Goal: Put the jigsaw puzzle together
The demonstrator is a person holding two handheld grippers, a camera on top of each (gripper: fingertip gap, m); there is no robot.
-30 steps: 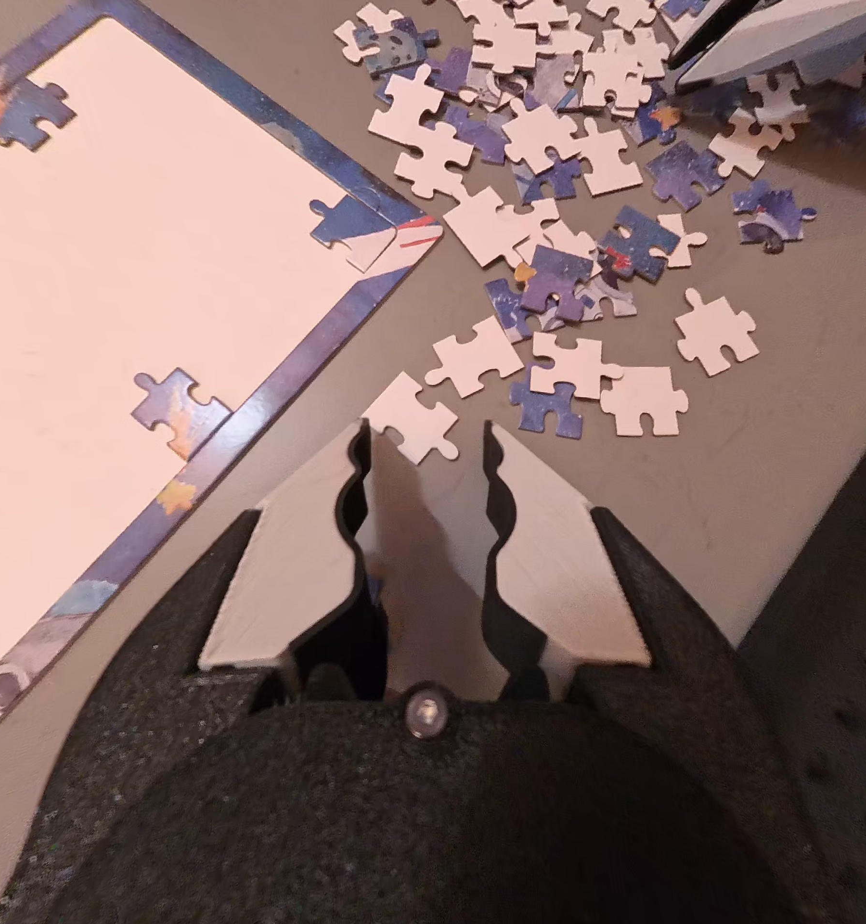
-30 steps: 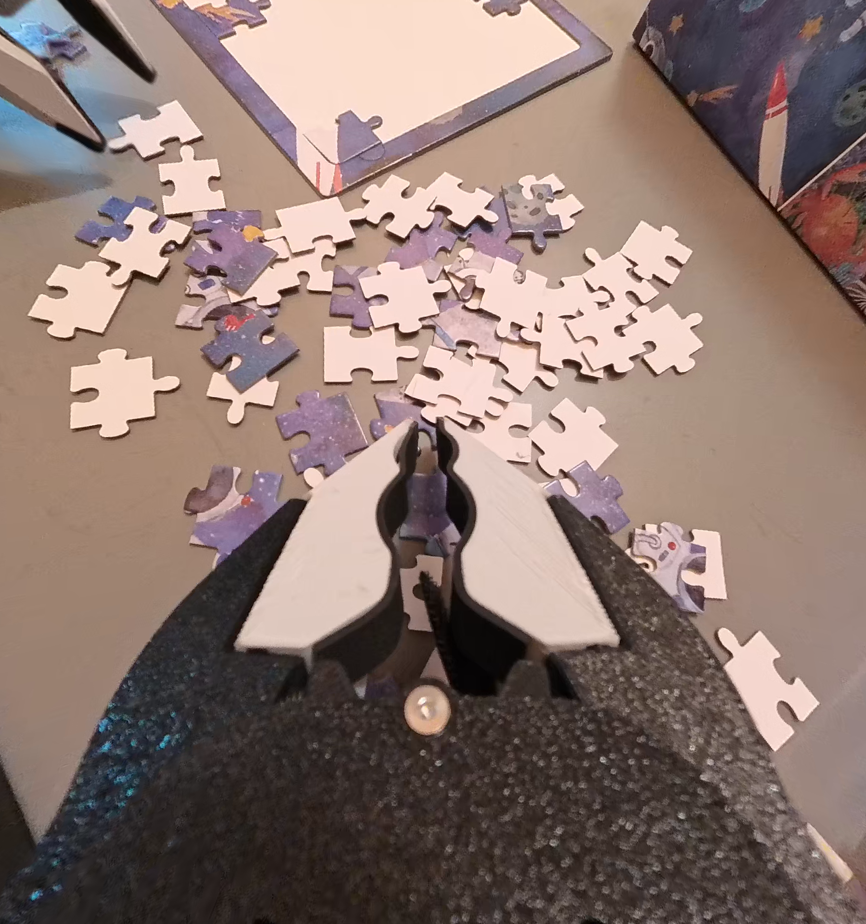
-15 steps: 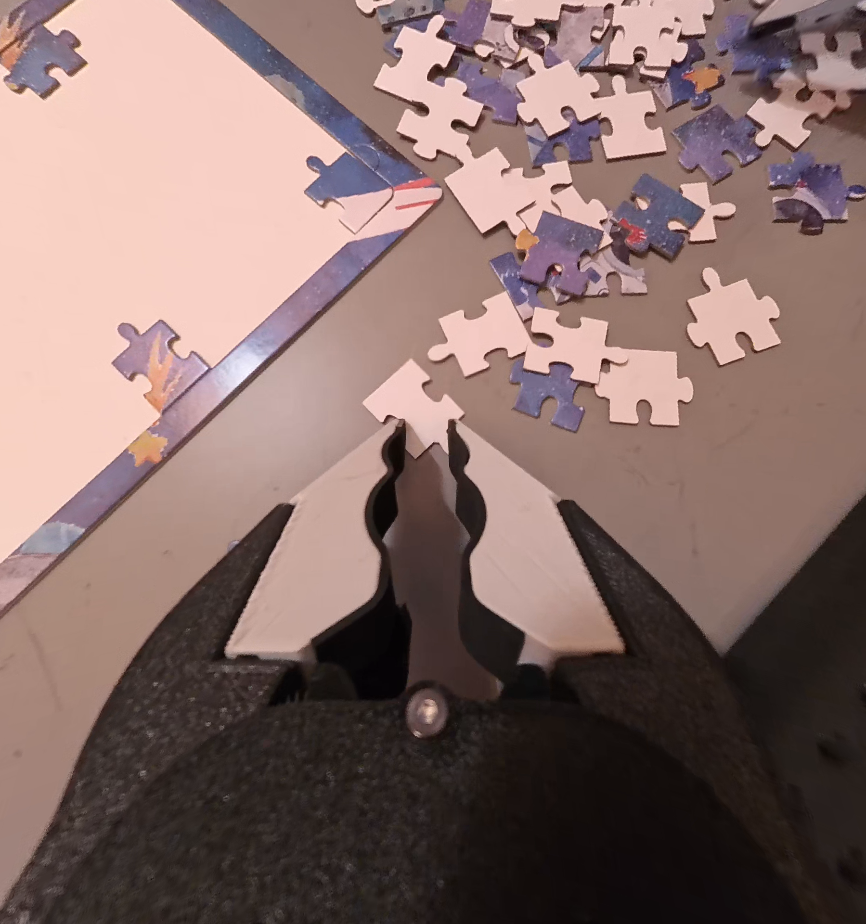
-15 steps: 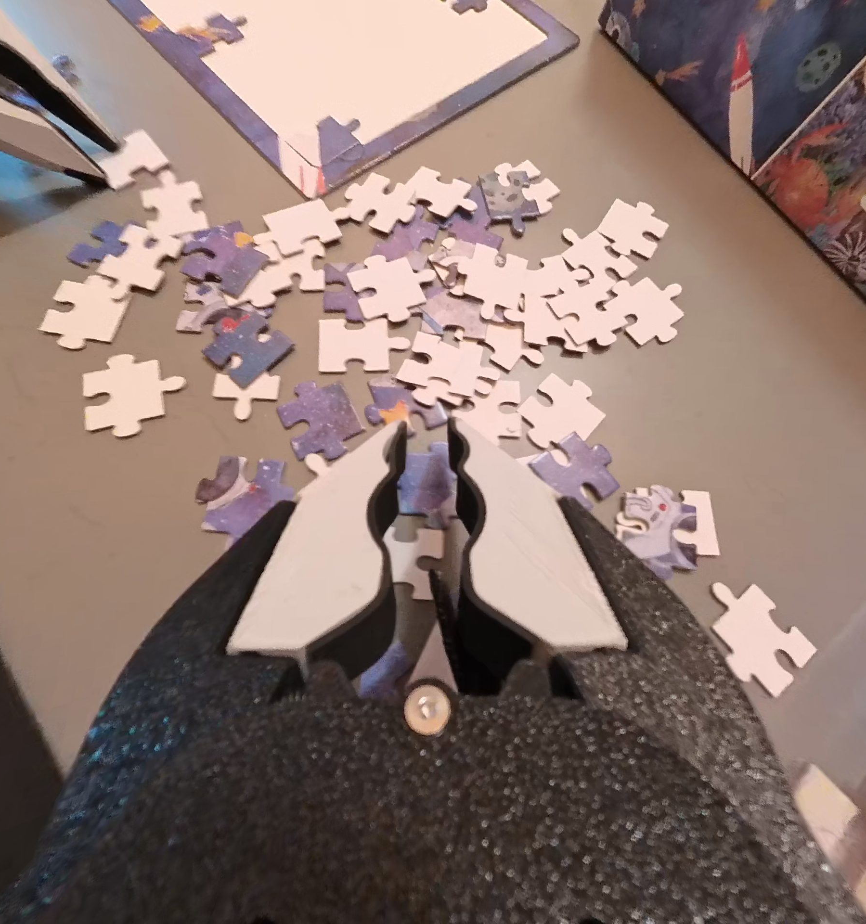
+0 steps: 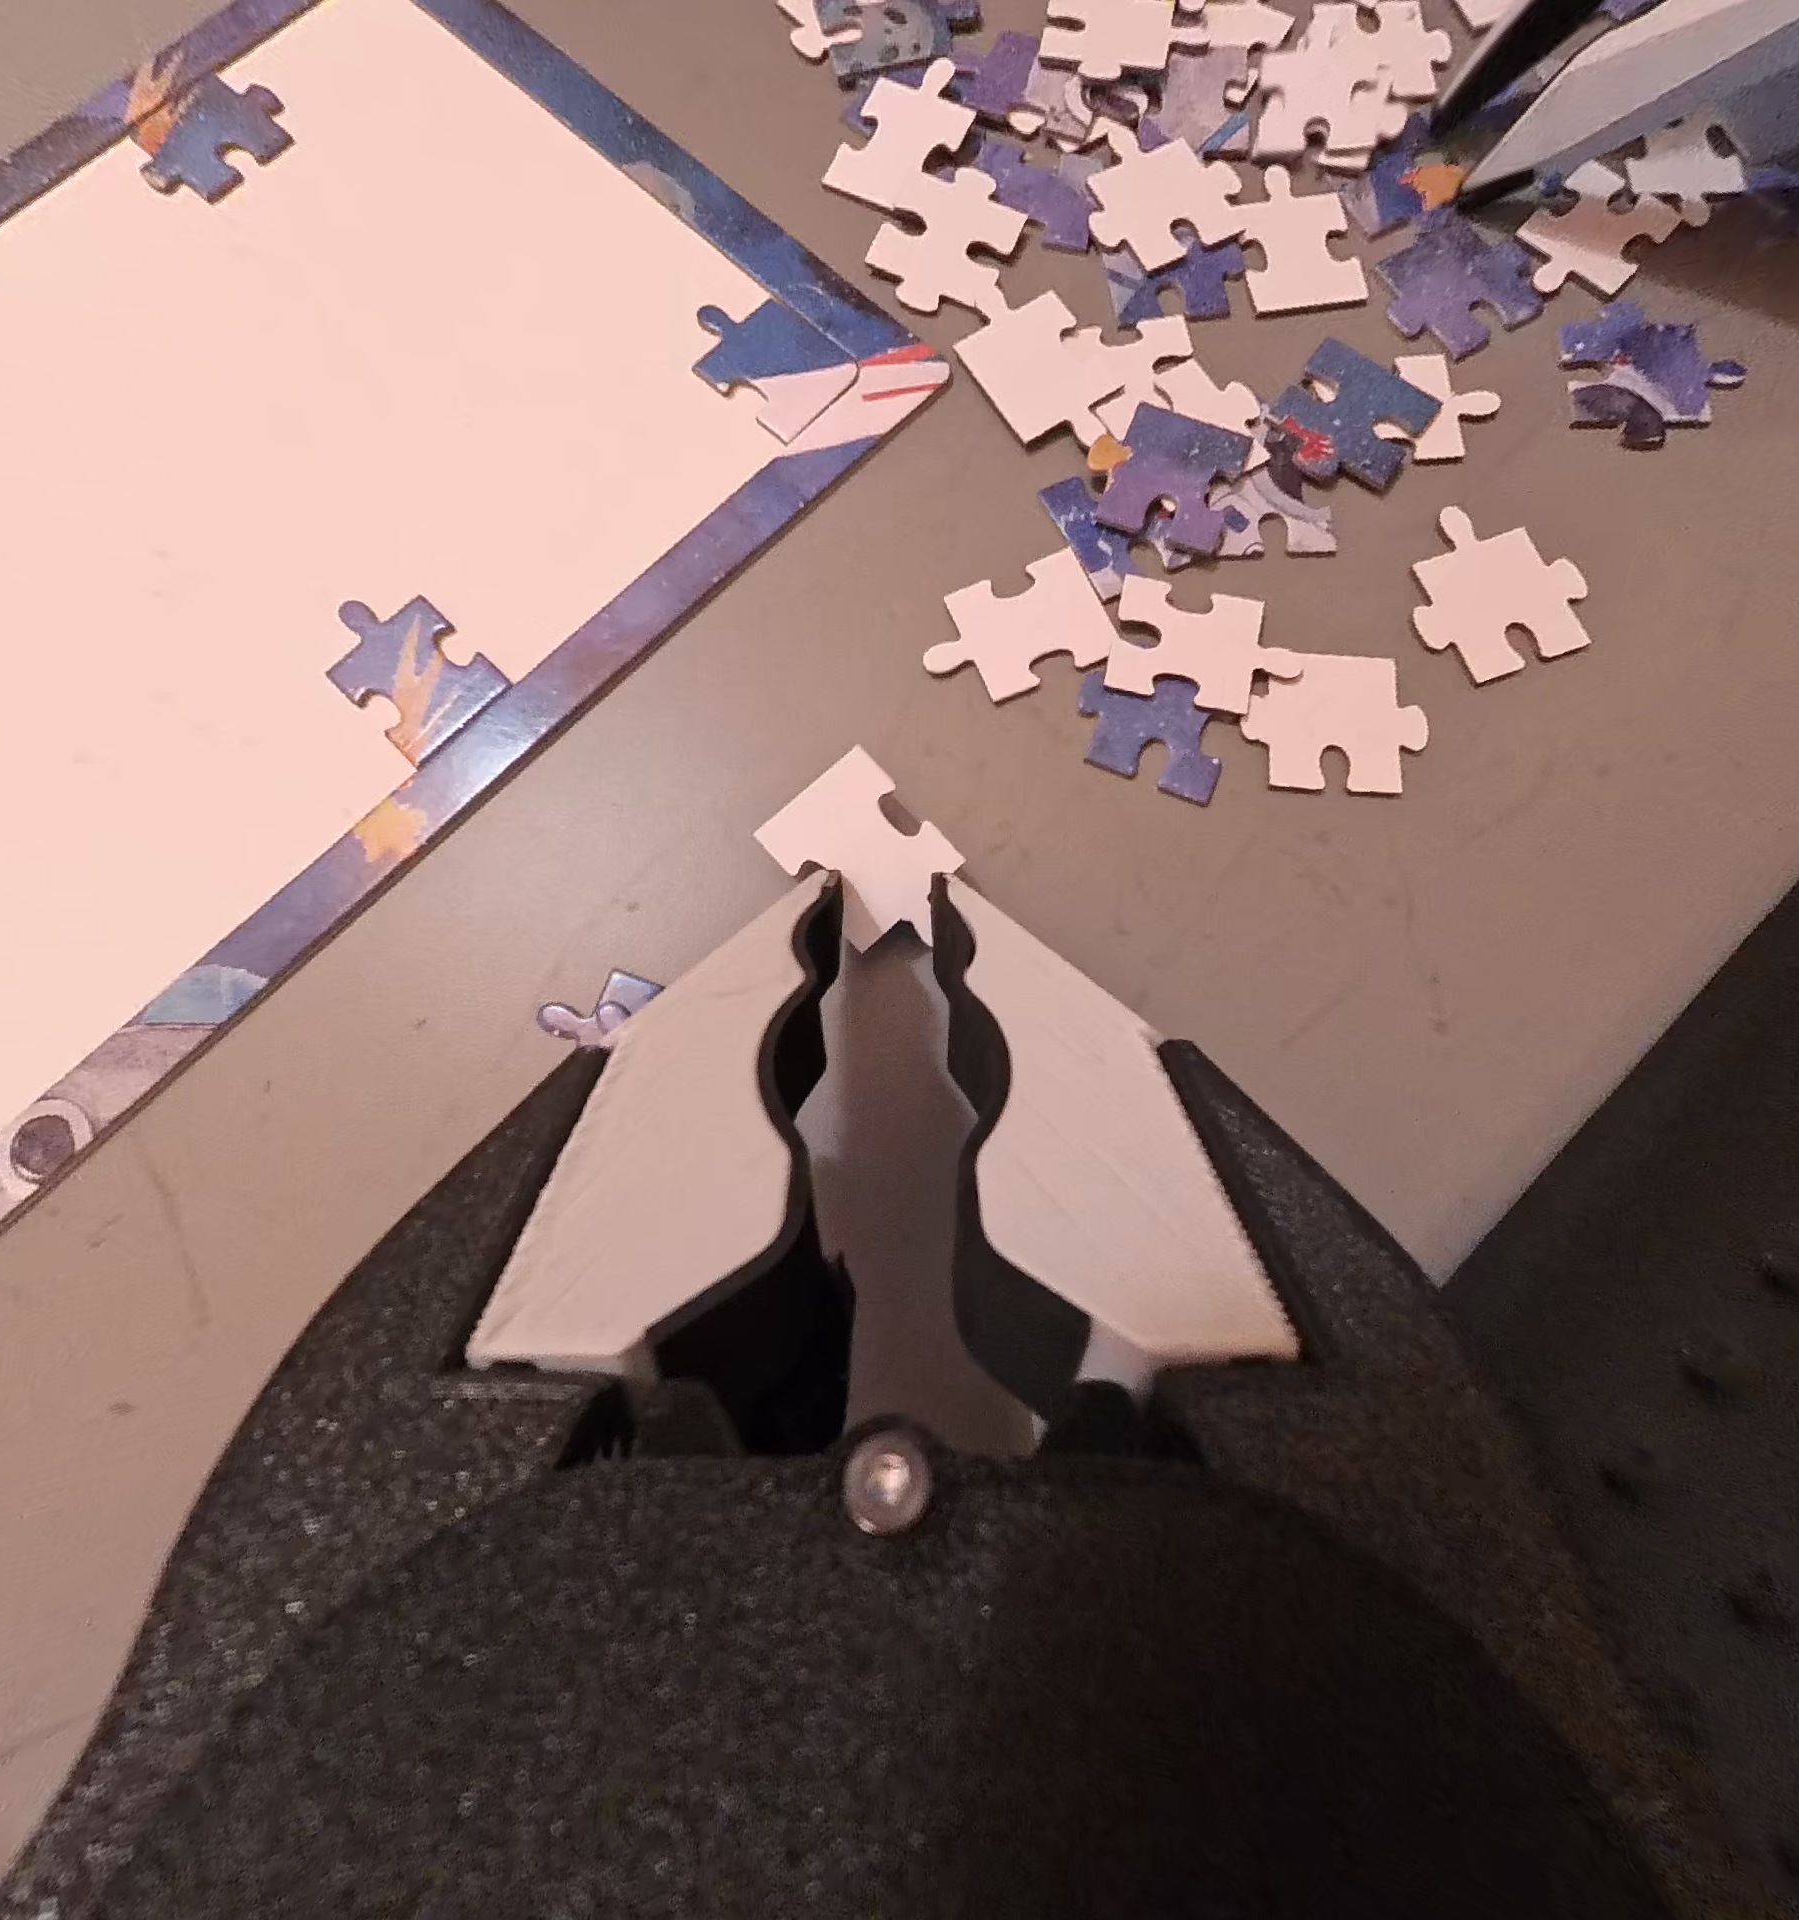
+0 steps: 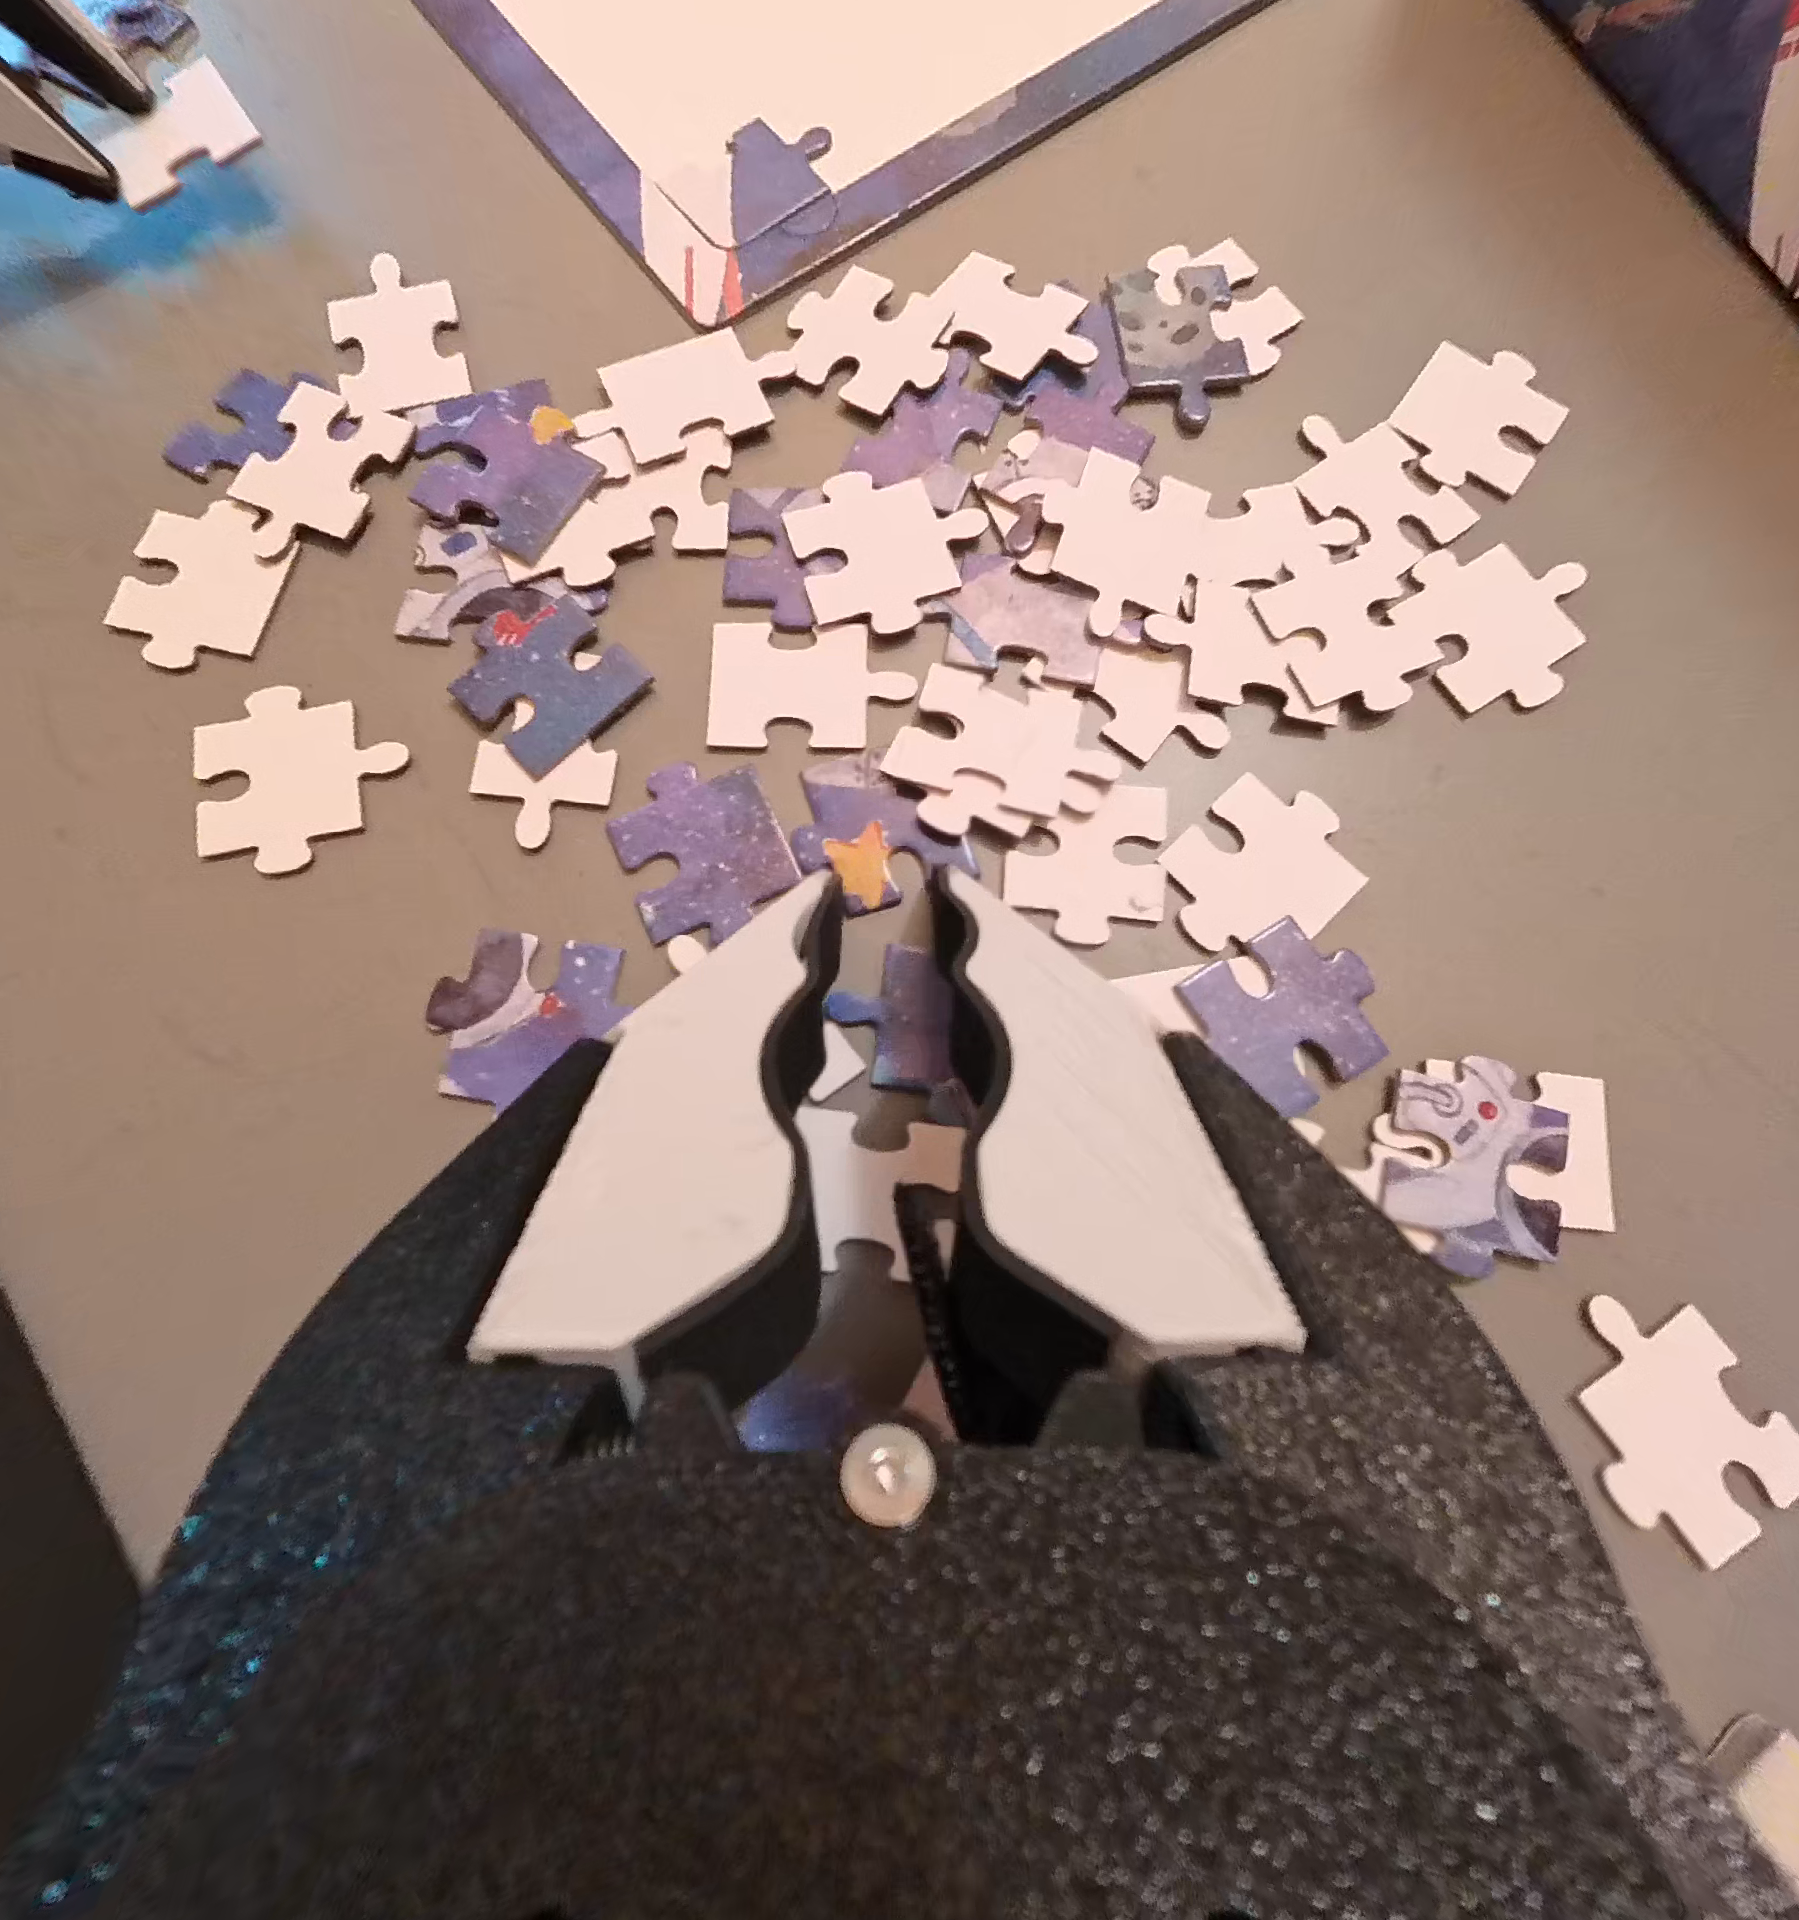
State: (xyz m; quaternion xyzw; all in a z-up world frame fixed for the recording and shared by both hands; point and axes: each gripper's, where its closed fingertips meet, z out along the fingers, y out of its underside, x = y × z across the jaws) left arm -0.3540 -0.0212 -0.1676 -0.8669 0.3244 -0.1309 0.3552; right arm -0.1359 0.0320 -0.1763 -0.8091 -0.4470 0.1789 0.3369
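Left gripper (image 5: pixel 882 881) pinches a white, face-down piece (image 5: pixel 859 836) at its tips, just off the puzzle tray's (image 5: pixel 656 603) near edge. Judgement: flip it face-up before seating. Right gripper (image 6: pixel 882 881), jaws narrow with nothing gripped, hangs over the loose pile (image 6: pixel 874 582) beside the tray corner, a star piece (image 6: pixel 859 857) at its tips.

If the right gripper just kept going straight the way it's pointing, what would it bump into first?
Probably the purple piece with the orange star, lying just past the tips of the right gripper. Behind it comes the heap of loose pieces. Depth is hard to judge, so the tips may meet the table first.
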